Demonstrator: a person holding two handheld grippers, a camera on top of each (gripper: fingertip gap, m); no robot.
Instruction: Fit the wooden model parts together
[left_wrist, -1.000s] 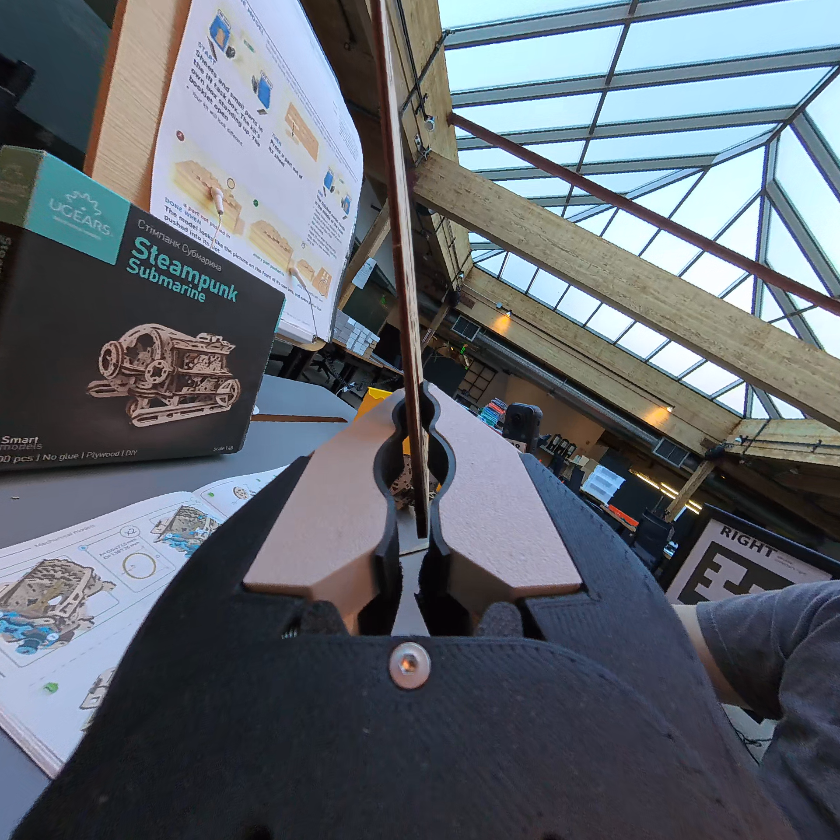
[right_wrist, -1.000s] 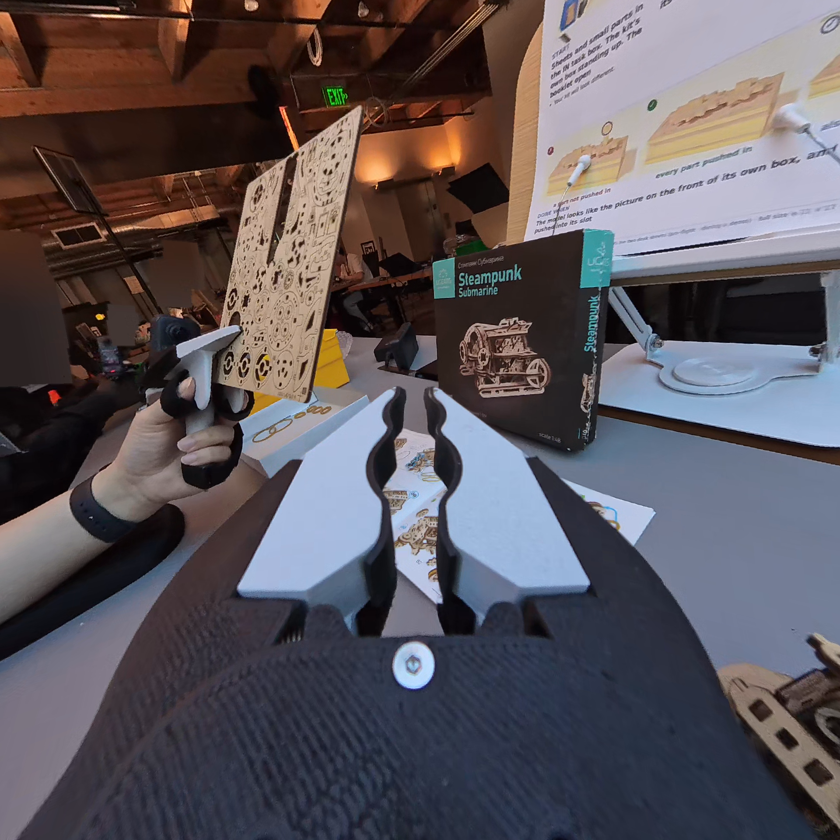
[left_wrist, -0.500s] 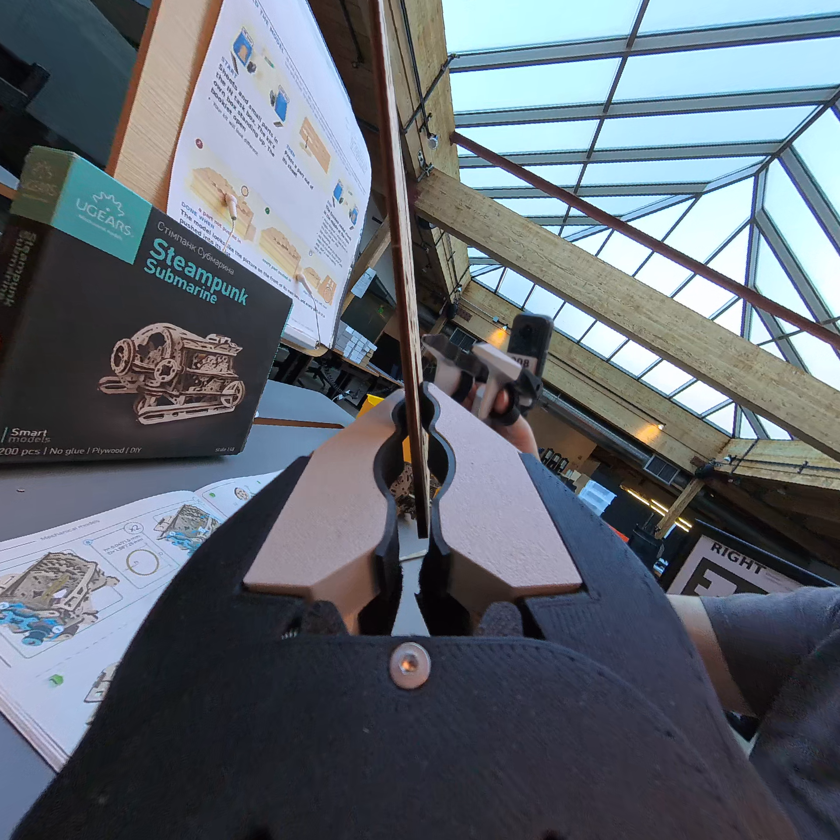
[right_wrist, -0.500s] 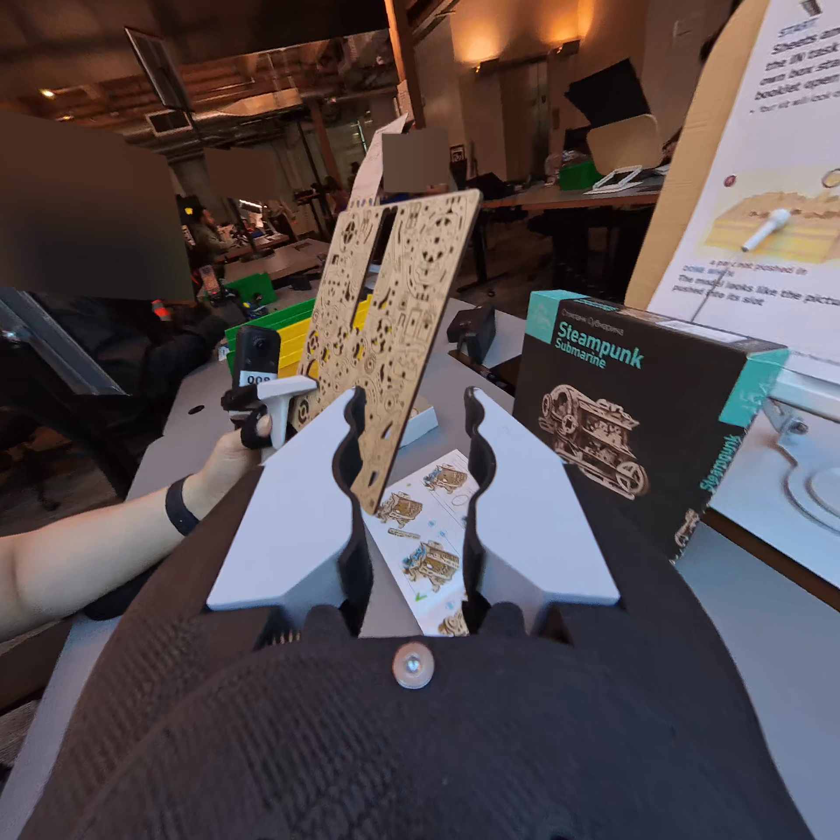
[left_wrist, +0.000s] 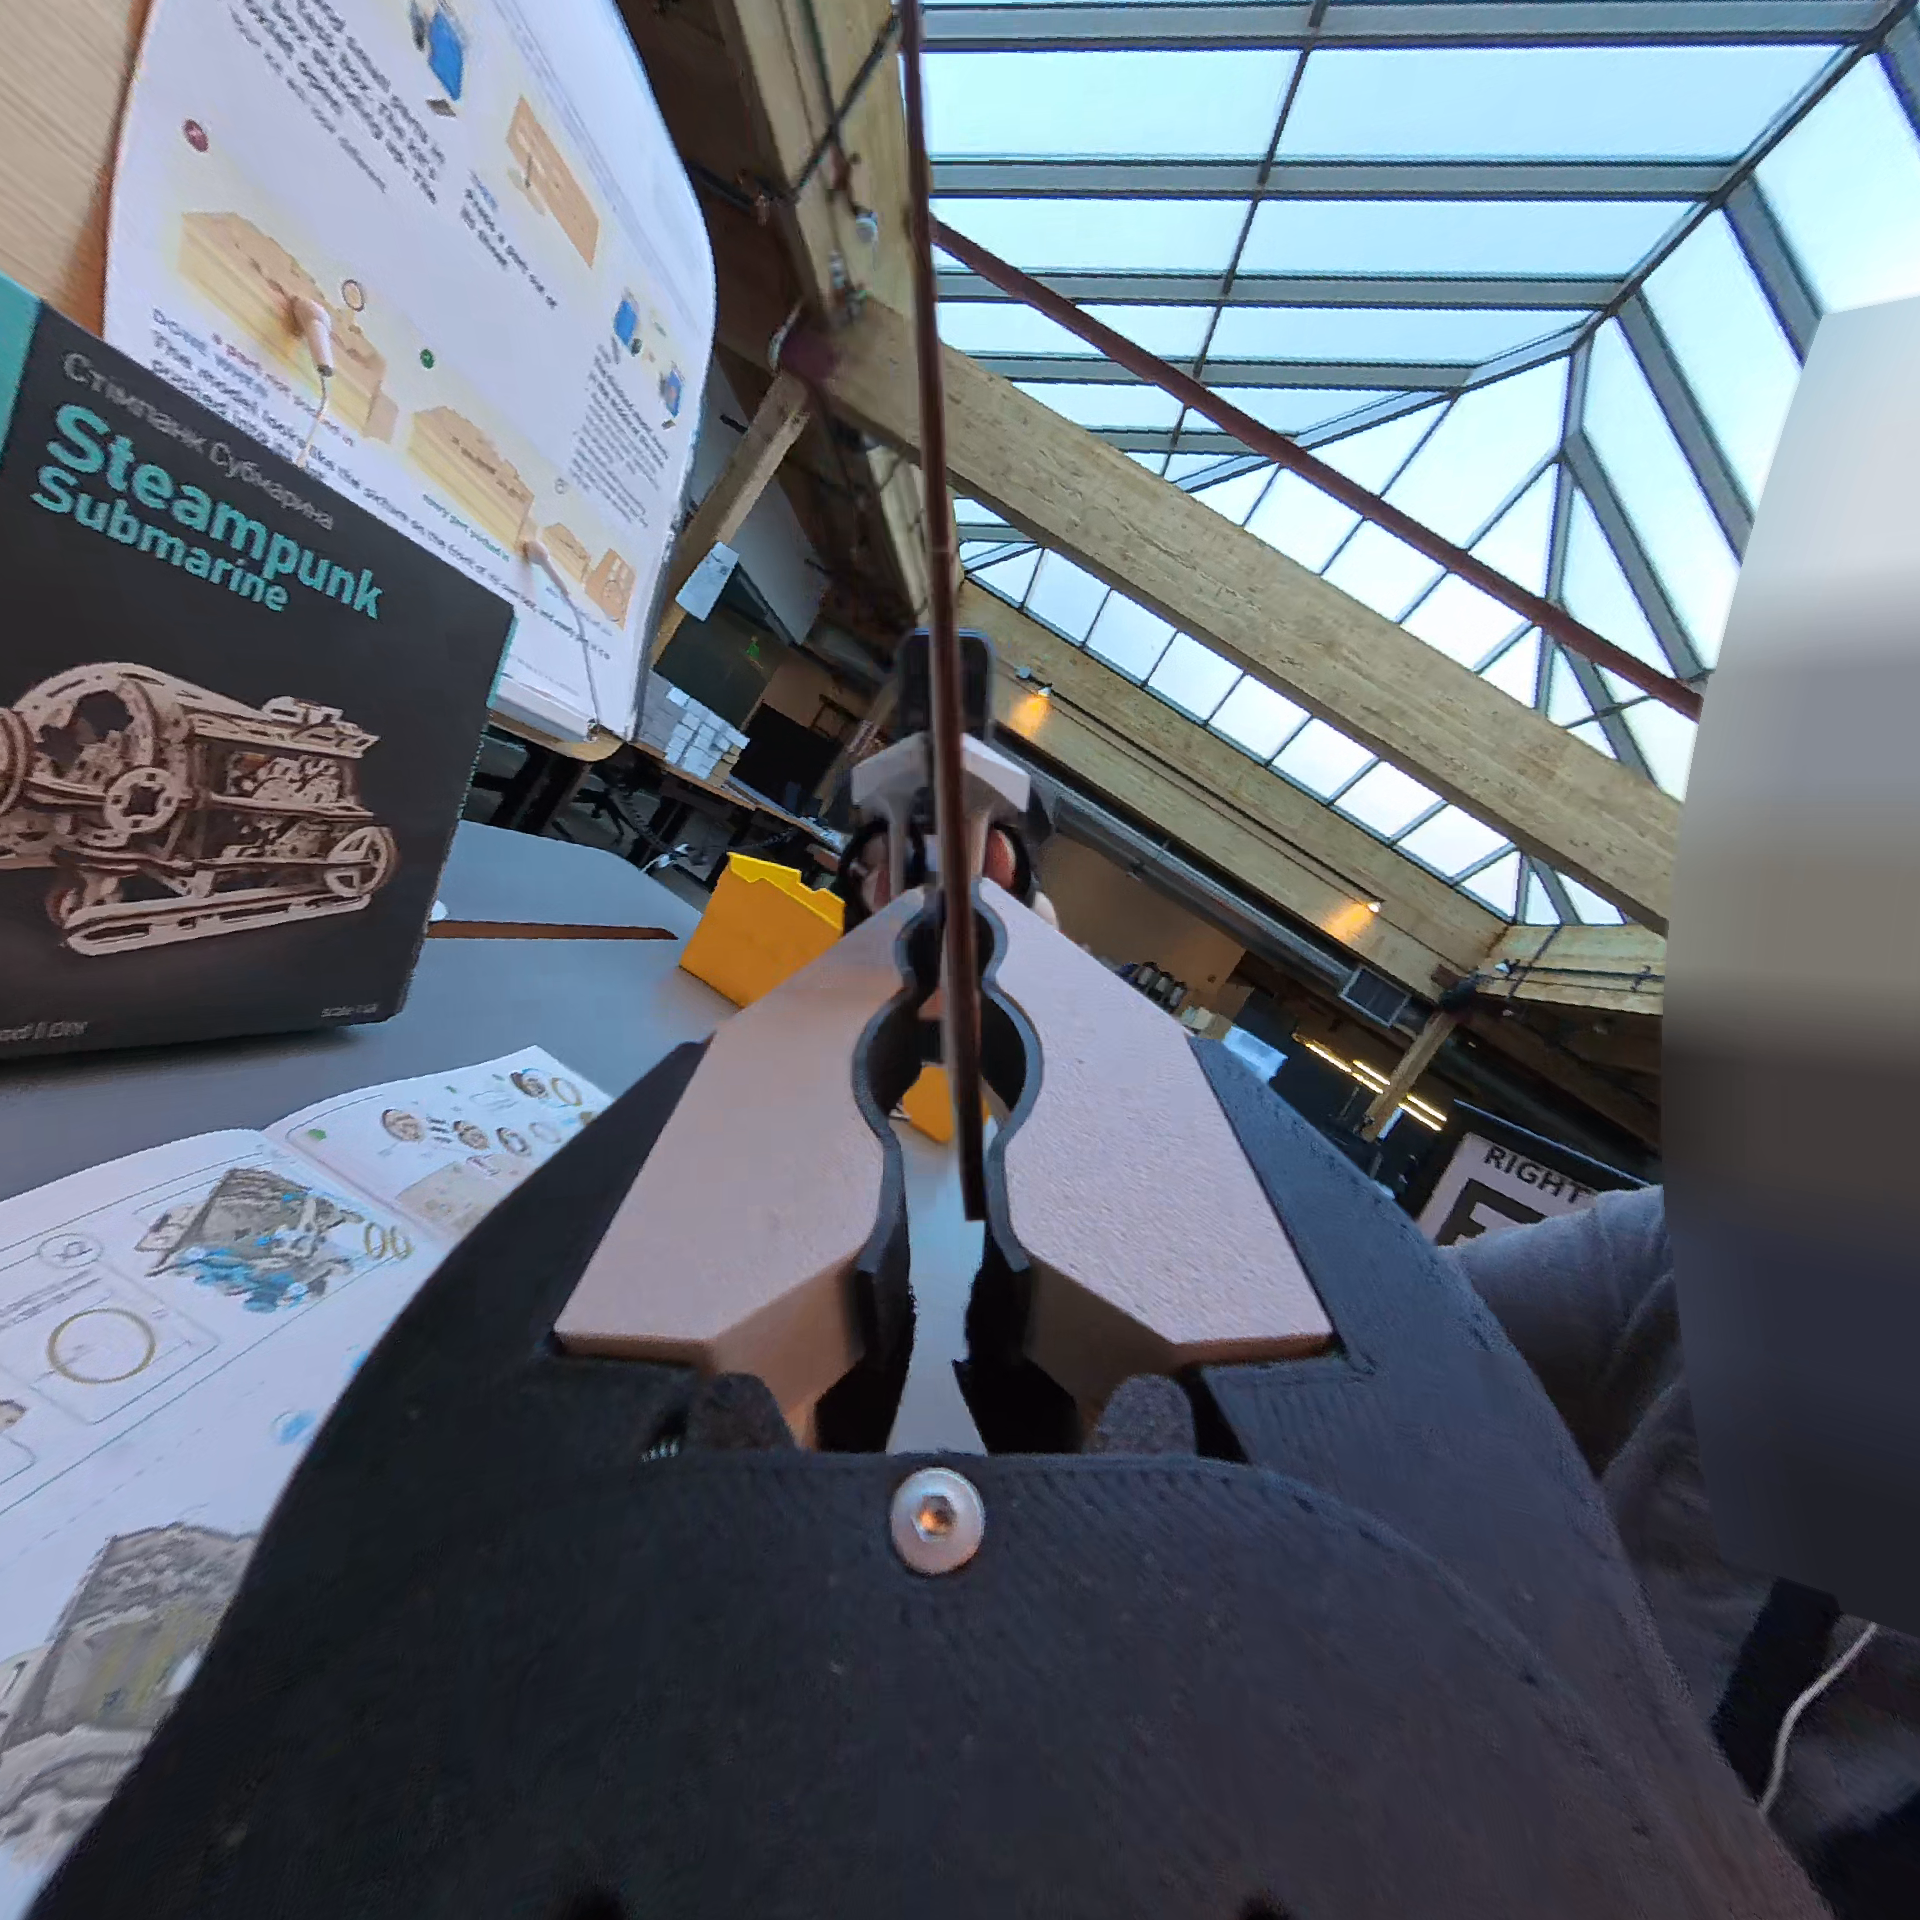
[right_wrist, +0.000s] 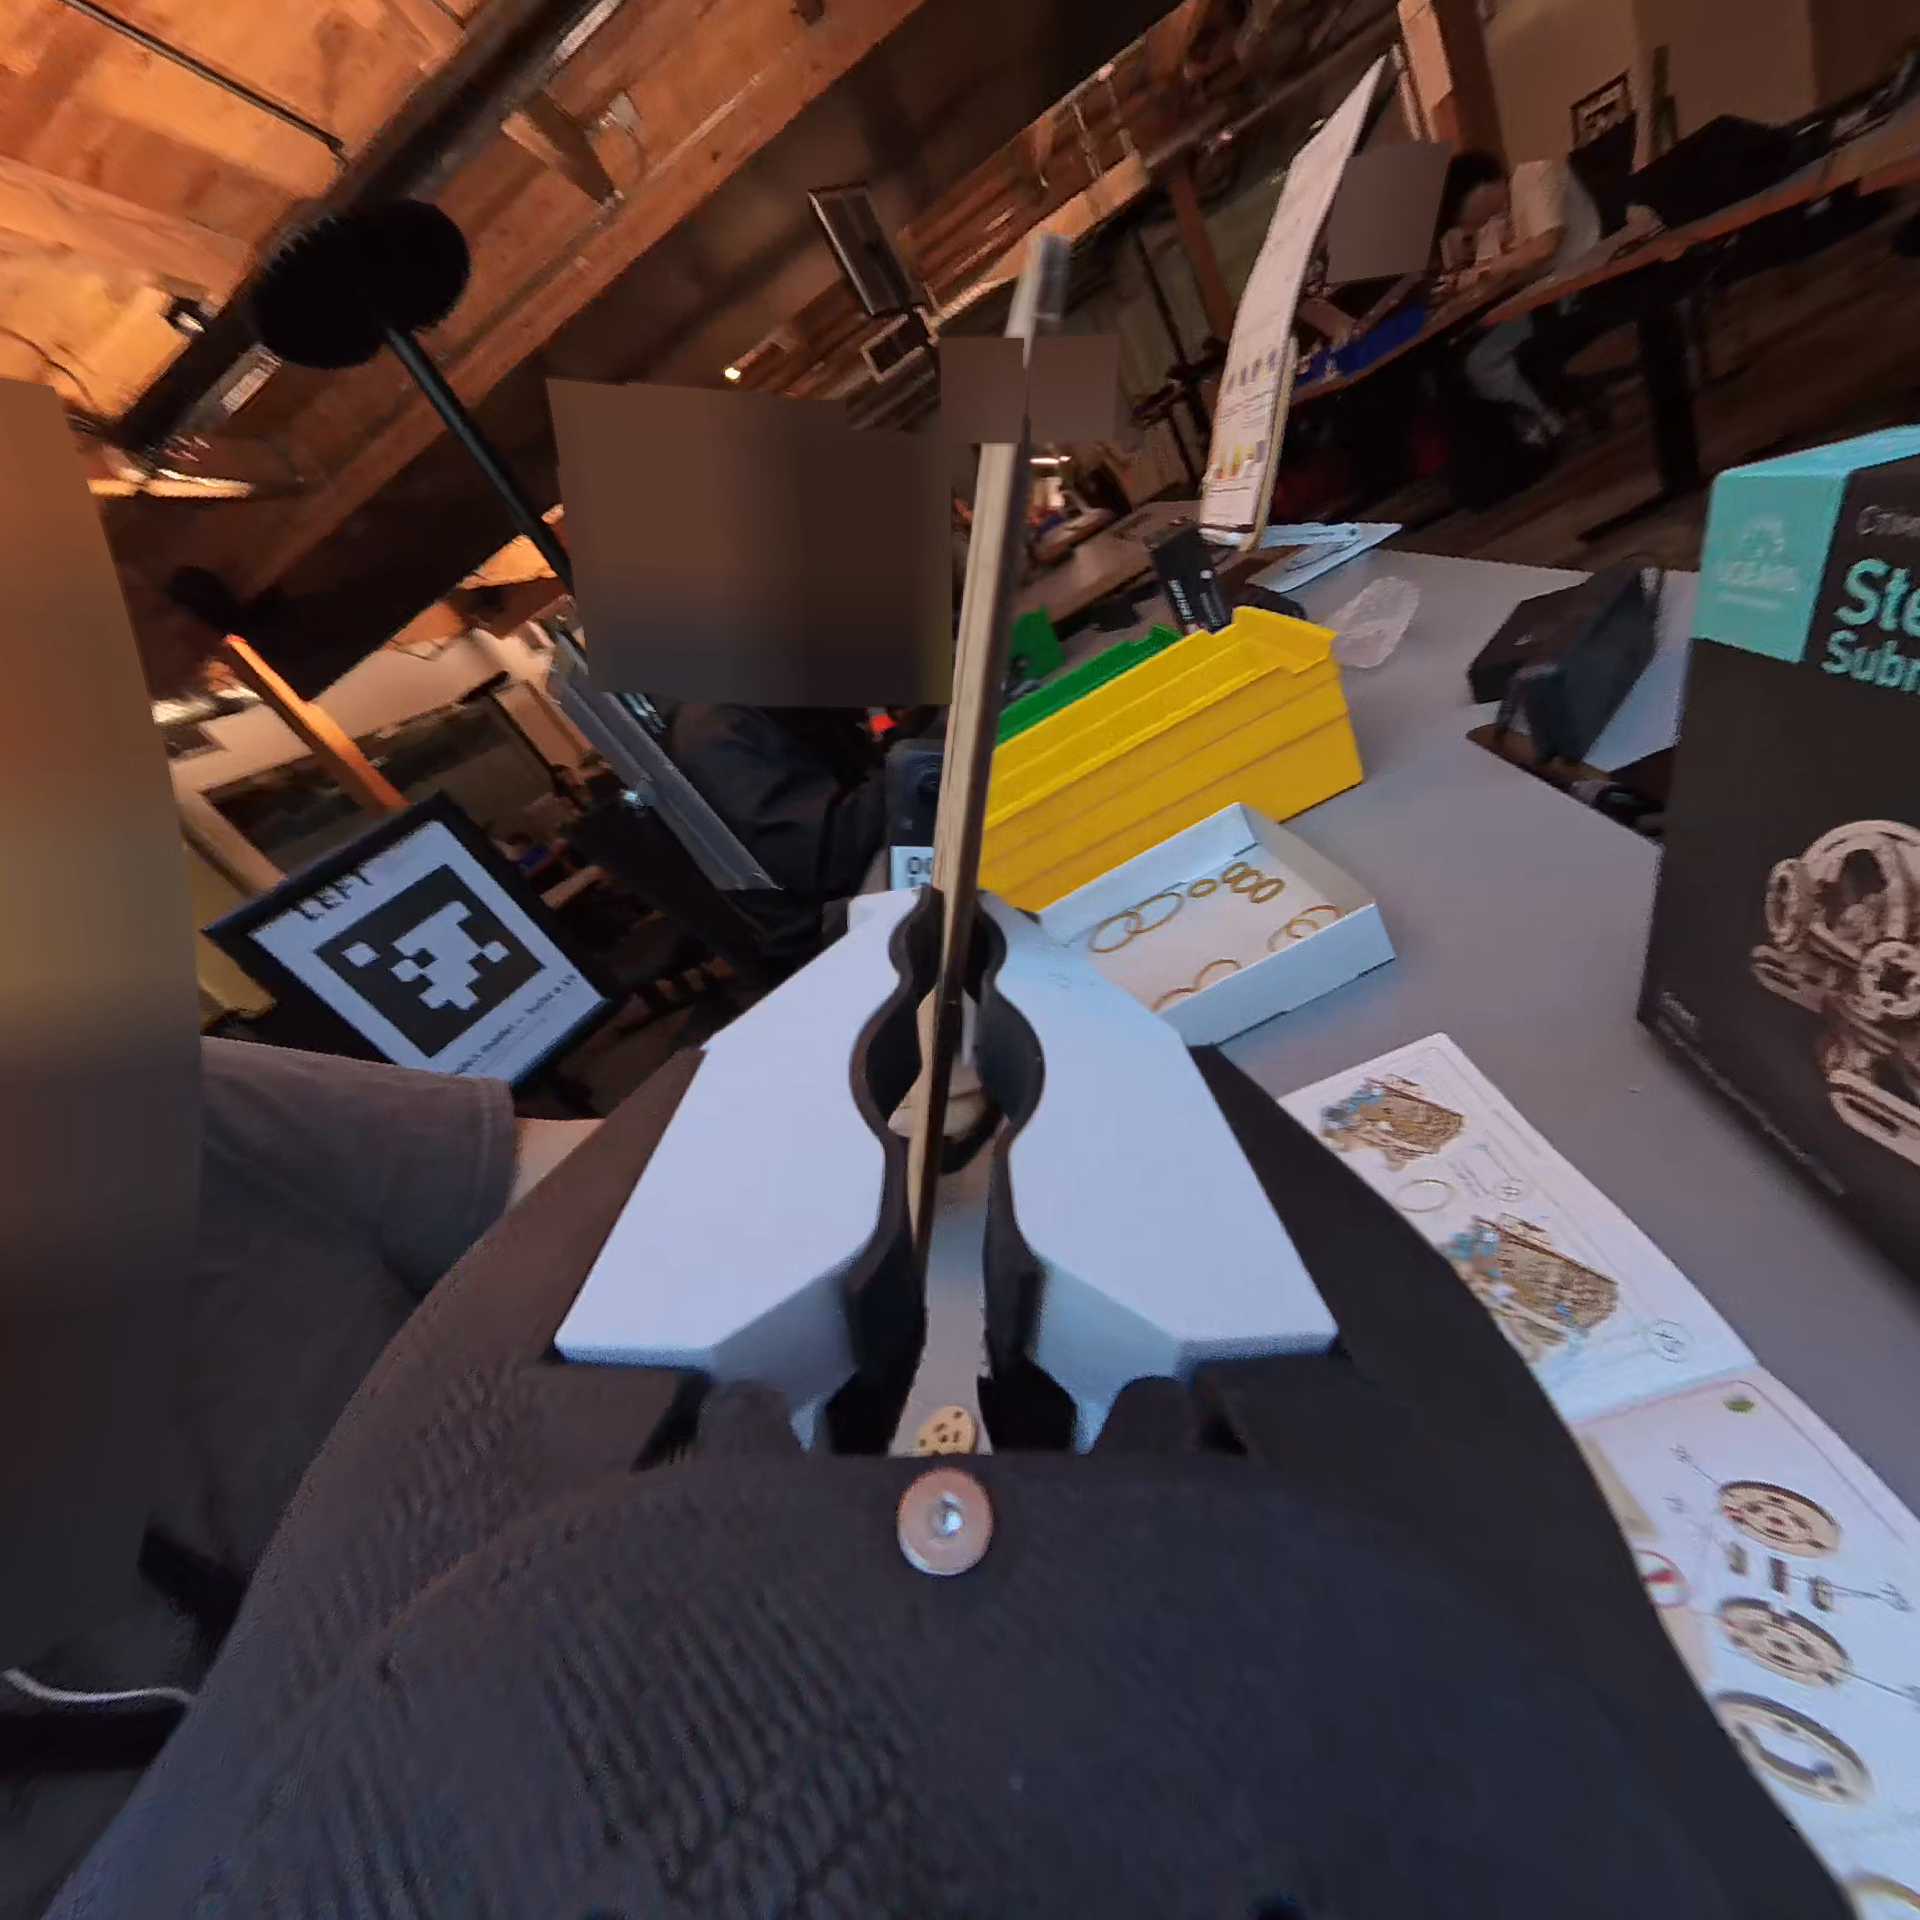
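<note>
A thin plywood sheet of laser-cut model parts (left_wrist: 935, 468) stands upright and edge-on in the left wrist view. My left gripper (left_wrist: 948, 914) is shut on its lower edge. The same sheet (right_wrist: 982, 675) shows edge-on in the right wrist view, and my right gripper (right_wrist: 954, 920) is shut on it from the opposite side. The right gripper also shows just beyond the sheet in the left wrist view (left_wrist: 904, 774). A small round wooden part (right_wrist: 940, 1434) lies on the table below the right fingers.
The black model kit box (left_wrist: 208, 675) (right_wrist: 1808, 831) stands on the grey table. The open instruction booklet (left_wrist: 208, 1247) (right_wrist: 1558, 1299) lies in front of it. A white tray of rings (right_wrist: 1216, 925) and yellow bins (right_wrist: 1164, 748) sit behind. An instruction board (left_wrist: 416, 312) stands at the back. The tips of one gripper are about 9 cm away from the tips of the other.
My right gripper swung round to face the sheet, opened, moved onto its edge and shut on it. My left gripper kept hold of the sheet and turned slightly.
</note>
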